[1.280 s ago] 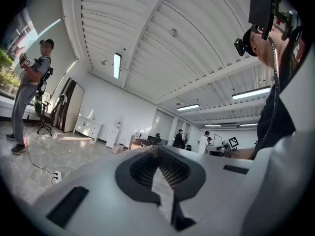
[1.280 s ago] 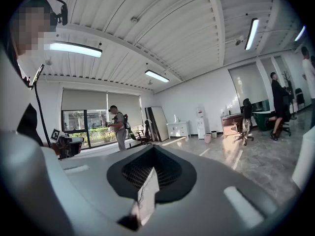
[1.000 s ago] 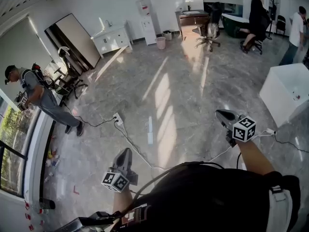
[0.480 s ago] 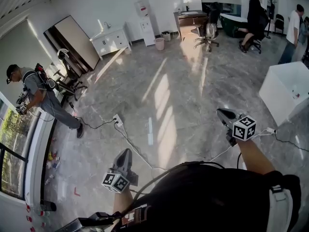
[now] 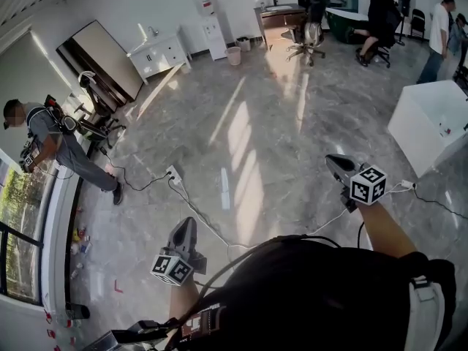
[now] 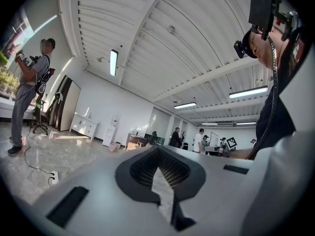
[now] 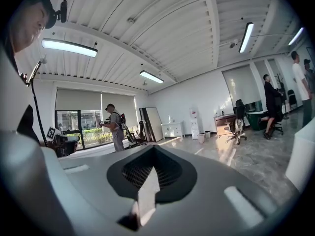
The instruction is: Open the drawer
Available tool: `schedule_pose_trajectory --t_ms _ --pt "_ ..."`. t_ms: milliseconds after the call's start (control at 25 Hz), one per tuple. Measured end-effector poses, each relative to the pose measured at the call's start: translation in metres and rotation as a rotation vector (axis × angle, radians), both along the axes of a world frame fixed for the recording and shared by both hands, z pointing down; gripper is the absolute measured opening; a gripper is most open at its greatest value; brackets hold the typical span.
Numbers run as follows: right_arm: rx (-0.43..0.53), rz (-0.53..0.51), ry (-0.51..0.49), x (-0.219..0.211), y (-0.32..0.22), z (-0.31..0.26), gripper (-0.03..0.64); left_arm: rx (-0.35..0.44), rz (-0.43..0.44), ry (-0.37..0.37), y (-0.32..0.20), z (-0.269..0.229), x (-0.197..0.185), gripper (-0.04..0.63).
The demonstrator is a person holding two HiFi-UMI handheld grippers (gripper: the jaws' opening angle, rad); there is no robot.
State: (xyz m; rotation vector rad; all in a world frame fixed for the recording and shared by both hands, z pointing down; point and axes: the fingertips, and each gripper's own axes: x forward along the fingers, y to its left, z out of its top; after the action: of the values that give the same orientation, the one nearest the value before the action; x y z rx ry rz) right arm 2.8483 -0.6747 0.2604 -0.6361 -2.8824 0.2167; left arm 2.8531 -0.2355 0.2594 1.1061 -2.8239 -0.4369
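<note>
We log the floor (image 5: 278, 123) as grey marble with white veins and pale sun streaks. The left gripper (image 5: 186, 224) is dark grey, and its cube carries black-and-white square markers. The right gripper (image 5: 335, 161) has the same grey and the same markers. In both gripper views we see pale grey jaw bodies around a black meshed recess. The wearer's shirt (image 5: 314, 298) is black. The cable (image 5: 201, 218) and power strip (image 5: 174, 174) are white. Cabinet (image 5: 157, 55) white, box (image 5: 420, 134) white, bin (image 5: 234, 55) pink, desk (image 5: 281, 20) brown. We mark the person (image 5: 62, 148) by the window in grey. Ceiling (image 6: 162, 48) white, ribbed.
</note>
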Motion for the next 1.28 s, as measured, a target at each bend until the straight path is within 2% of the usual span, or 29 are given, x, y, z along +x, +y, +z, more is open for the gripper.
schedule_pose_trajectory --t_ms 240,680,920,1080,1280 --pt "-0.022 0.022 0.01 0.01 -0.034 0.011 -0.002 -0.021 0.029 -0.002 -0.038 -0.007 -0.003 -0.009" --pt "-0.054 0.082 0.0 0.047 -0.156 0.022 -0.002 -0.041 0.09 -0.039 -0.156 -0.012 0.007 -0.009" --pt "-0.072 0.121 -0.003 0.063 -0.211 0.03 -0.002 -0.044 0.133 -0.025 -0.217 -0.012 0.013 -0.009" --pt "-0.095 0.145 0.007 0.07 -0.229 0.042 -0.002 -0.073 0.167 -0.025 -0.242 -0.013 0.013 -0.009" --pt "-0.095 0.166 0.009 0.064 -0.239 0.051 -0.002 -0.068 0.189 -0.023 -0.255 -0.009 -0.01 -0.009"
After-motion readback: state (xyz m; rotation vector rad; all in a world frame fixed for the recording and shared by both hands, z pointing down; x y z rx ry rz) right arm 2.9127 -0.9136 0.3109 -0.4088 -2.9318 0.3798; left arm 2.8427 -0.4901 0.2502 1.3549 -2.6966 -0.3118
